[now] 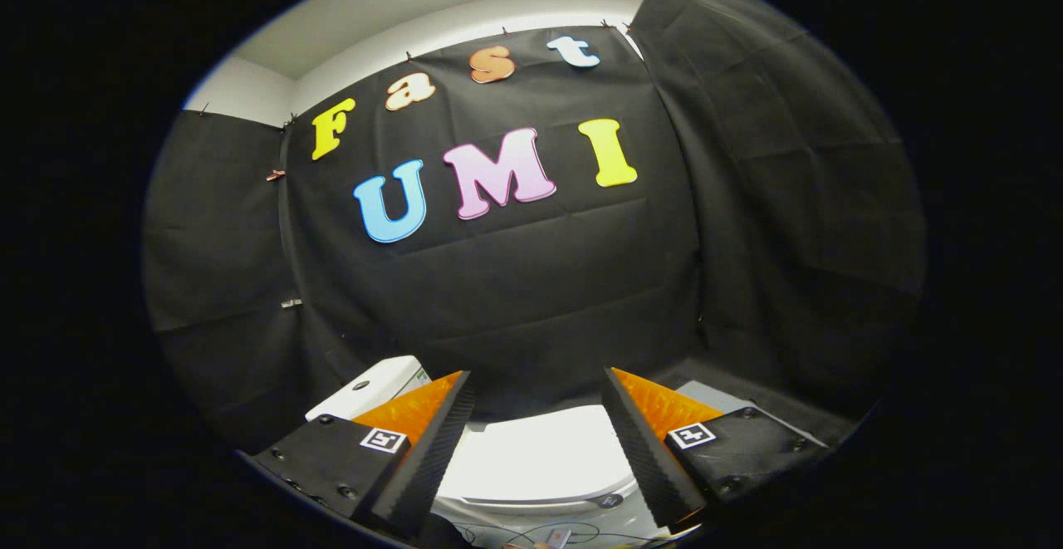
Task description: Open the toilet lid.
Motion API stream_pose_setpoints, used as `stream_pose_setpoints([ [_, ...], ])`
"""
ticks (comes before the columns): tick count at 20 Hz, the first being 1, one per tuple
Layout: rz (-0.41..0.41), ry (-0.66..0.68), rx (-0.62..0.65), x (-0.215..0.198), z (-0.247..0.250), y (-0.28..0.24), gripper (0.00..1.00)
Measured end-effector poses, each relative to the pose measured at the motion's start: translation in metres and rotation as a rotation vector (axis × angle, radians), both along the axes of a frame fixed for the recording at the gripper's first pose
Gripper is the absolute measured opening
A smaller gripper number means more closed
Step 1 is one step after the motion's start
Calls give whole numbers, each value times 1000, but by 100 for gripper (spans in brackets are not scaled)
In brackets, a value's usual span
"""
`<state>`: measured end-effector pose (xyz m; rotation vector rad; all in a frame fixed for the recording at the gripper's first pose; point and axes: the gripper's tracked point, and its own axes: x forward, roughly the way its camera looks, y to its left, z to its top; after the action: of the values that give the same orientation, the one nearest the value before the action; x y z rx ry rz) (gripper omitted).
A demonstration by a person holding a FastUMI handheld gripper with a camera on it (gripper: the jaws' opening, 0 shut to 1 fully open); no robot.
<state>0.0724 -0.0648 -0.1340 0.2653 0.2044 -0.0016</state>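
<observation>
The gripper (540, 424) is hovering with its 2 fingers spread wide and holding nothing. The closed lid (540, 453) is lying below, between them, with the tank (374, 387) off to the side. This looks like the approach; next, reaching down to the lid's front edge.

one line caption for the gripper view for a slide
Open gripper held above the closed white toilet lid, fingers apart and touching nothing, black cloth wall beyond.
</observation>
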Motion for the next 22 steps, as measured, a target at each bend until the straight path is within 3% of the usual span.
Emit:
stream_pose_setpoints([
  [5,-30,124,104,20,-70,-30,98],
  [16,-55,375,510,43,-238,-71,95],
  [22,-124,487,595,39,-318,-89,91],
])
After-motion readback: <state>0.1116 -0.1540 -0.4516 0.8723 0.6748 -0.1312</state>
